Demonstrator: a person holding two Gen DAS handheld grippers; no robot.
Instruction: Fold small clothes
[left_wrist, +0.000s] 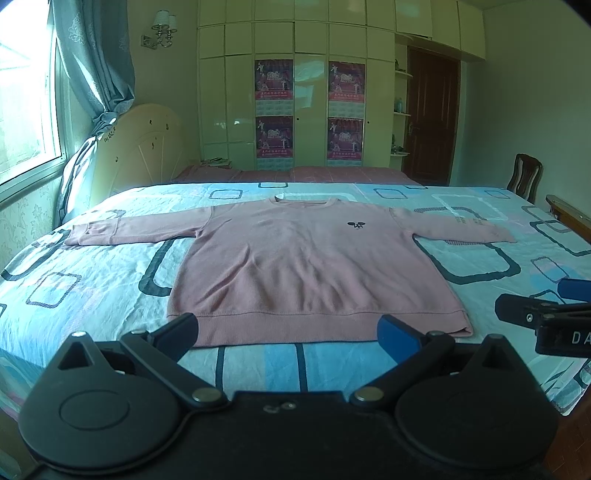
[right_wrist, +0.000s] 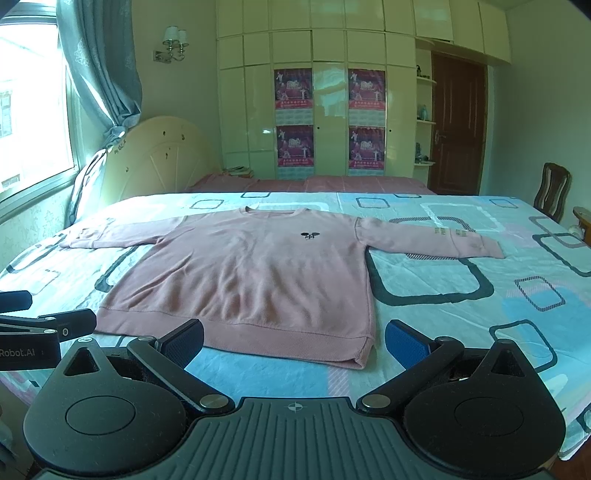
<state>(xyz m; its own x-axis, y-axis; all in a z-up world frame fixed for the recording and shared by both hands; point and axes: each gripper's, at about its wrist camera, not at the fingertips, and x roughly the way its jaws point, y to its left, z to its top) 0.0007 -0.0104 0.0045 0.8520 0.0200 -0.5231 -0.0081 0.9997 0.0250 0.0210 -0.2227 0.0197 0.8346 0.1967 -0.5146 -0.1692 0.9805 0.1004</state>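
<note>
Pink sweater (left_wrist: 306, 266) lying flat, sleeves spread, centre frame on patterned bedsheet (left_wrist: 92, 295); left gripper (left_wrist: 290, 332) hovering at hem, fingers apart; right gripper (right_wrist: 293, 341) likewise spread, holding nothing

The left gripper (left_wrist: 288, 328) is hovering with its jaws spread wide and nothing between them. The right gripper (right_wrist: 293, 338) is hanging level just beside it, its jaws equally wide and gripping nothing.
</note>
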